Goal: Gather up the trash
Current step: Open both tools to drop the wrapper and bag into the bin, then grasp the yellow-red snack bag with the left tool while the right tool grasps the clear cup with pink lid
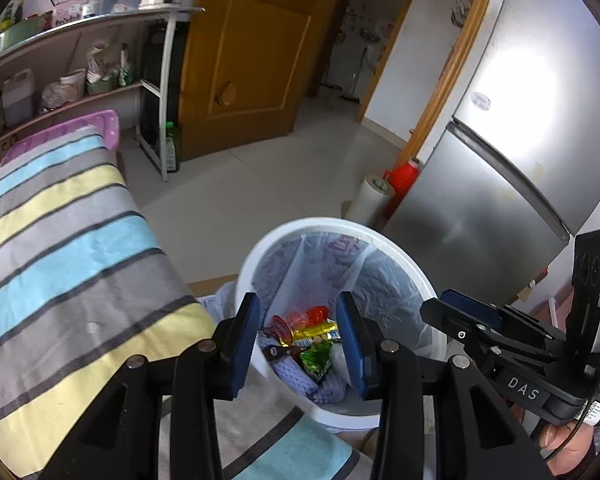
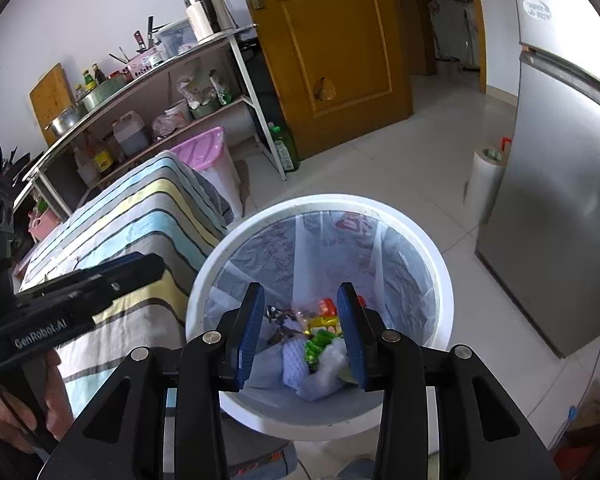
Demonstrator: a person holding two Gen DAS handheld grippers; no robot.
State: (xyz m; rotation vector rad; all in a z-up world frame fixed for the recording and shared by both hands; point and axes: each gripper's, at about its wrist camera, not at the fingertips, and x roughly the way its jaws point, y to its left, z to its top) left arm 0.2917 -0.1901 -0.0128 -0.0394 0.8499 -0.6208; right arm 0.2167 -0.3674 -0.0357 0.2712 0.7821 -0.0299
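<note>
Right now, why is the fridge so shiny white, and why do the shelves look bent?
In the left wrist view, light glares off the fridge, washing its door white. In the right wrist view, the fisheye lens bows the shelves into curves, and the roll beside the fridge looks smeared.

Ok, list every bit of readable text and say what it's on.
"DAS": right gripper, on its body.
"GenRobot.AI": left gripper, on its side.
Red print on the bin liner: too blurred to read.
Fridge sticker: too small.
Wrappers in the bin: unreadable.
</note>
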